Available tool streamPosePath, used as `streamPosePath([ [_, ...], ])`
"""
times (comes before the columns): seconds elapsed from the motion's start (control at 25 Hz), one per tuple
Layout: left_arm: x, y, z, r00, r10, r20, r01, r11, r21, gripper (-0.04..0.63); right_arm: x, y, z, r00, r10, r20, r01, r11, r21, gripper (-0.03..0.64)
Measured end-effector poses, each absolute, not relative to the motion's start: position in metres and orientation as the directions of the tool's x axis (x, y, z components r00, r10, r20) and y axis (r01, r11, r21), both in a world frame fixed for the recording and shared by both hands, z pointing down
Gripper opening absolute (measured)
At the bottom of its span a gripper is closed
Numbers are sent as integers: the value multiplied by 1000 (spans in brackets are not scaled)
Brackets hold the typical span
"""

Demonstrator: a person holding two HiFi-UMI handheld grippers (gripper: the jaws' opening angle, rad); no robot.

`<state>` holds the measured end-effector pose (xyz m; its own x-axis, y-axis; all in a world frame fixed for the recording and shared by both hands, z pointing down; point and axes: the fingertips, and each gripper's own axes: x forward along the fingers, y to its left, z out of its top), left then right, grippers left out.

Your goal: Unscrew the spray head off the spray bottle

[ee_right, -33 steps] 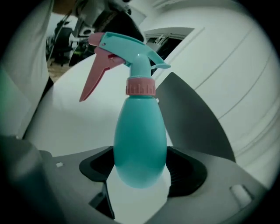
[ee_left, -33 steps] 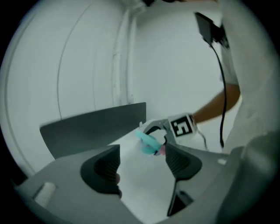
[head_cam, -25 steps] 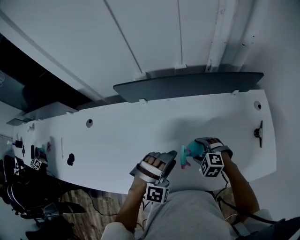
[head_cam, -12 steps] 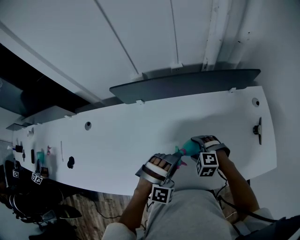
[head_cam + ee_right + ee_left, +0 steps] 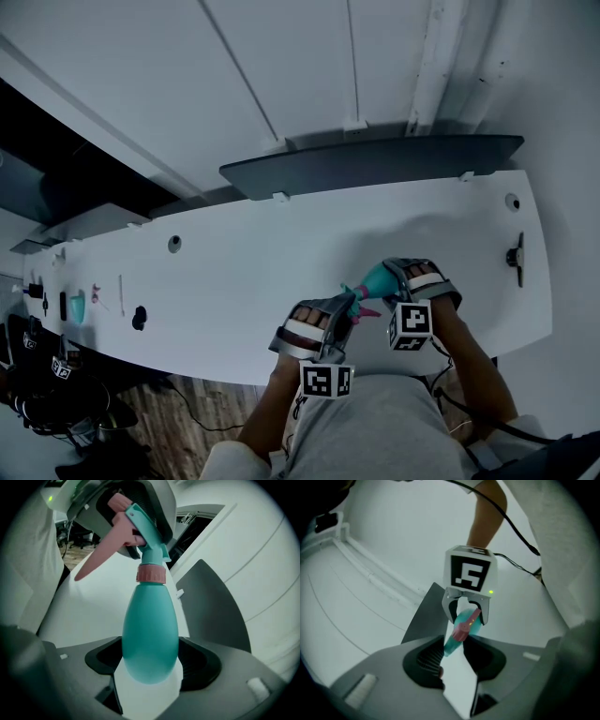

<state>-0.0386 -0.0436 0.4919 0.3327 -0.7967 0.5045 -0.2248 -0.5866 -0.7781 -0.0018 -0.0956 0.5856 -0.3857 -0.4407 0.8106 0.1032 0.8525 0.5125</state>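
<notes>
- Over the white table [image 5: 234, 253], the right gripper [image 5: 151, 662] grips the teal bottle [image 5: 150, 634].
- The left gripper [image 5: 454, 658] is closing around the spray head [image 5: 461, 627], not pinching yet.

Teal spray bottle [image 5: 150, 637], spray head [image 5: 133, 524] attached

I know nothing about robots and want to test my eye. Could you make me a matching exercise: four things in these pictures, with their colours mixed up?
Things:
1. bottle body
2. trigger
3. marker cube
4. table

Colours:
A. plain white
B. pink
C. teal
D. black and white

Pairs: 1-C; 2-B; 3-D; 4-A
</notes>
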Motion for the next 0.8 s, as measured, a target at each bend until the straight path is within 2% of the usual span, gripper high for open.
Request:
streamPosePath([
  [0.16,-51,-54,487,293,-802,520,-512,-591,-623,126,-2,-118,558,-376,-656,654,114,668,736,374],
  [0.24,-55,-56,484,322,-782,534,-695,-578,-427,120,-2,-130,534,-383,-781,494,121,487,865,373],
  [0.32,-55,-55,479,412,-751,516,-827,-546,-134,87,2,-136,516,-390,-851,351,123,329,936,373],
  [0.4,-53,-53,474,497,-732,467,-852,-513,103,81,6,-136,509,-407,-866,291,108,270,957,373],
  [0.44,-52,-52,473,521,-726,449,-847,-503,170,78,7,-135,508,-415,-865,280,103,262,960,371],
  [0.64,-51,-51,473,587,-699,409,-810,-495,315,75,9,-135,509,-421,-864,276,96,260,961,371],
  [0.8,-52,-49,468,667,-678,310,-713,-461,528,74,8,-133,499,-463,-858,222,75,212,974,371],
])
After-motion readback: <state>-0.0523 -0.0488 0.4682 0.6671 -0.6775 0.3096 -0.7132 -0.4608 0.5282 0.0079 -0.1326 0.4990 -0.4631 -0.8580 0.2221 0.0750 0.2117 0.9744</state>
